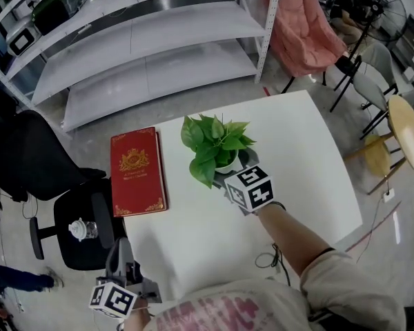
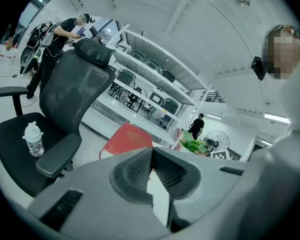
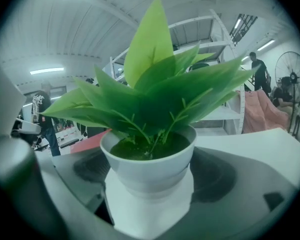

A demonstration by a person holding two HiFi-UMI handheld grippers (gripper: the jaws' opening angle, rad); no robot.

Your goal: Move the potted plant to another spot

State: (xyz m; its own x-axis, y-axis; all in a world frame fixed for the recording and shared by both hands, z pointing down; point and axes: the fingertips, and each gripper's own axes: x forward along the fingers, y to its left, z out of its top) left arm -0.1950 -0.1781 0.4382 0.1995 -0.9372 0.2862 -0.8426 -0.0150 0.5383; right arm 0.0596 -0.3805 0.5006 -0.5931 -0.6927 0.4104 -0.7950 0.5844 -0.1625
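Potted plant (image 1: 216, 147) stands near the middle of the white table (image 1: 300, 154), leaves spreading over a small white pot. Red book (image 1: 136, 171) lies flat at the plant's 9 o'clock, apart from it, cover up.

Right gripper (image 1: 245, 180) comes at the pot from 5 o'clock, low and level with the table. In the right gripper view the pot fills the space between the jaws. One pad sits at 9 o'clock and the other at 3 o'clock of the pot body, and both look pressed to its sides. The hold is on the pot wall below the rim, likely so the leaves are not crushed and the pot rides upright. Cannot tell whether the base is on the table or just off it.

Left gripper (image 1: 119, 261) hangs off the table's near corner at 7 o'clock, by a black chair (image 1: 69, 250) with a water bottle (image 1: 79, 229) on its seat. Its jaws are together at the tips with nothing between them. It looks parked out of the way, as one claw seems enough for so light a pot.

Judgement: grasp made, carry to come. Bare table lies from 12 round to 4 o'clock of the plant. Tipping the pot is the risk.
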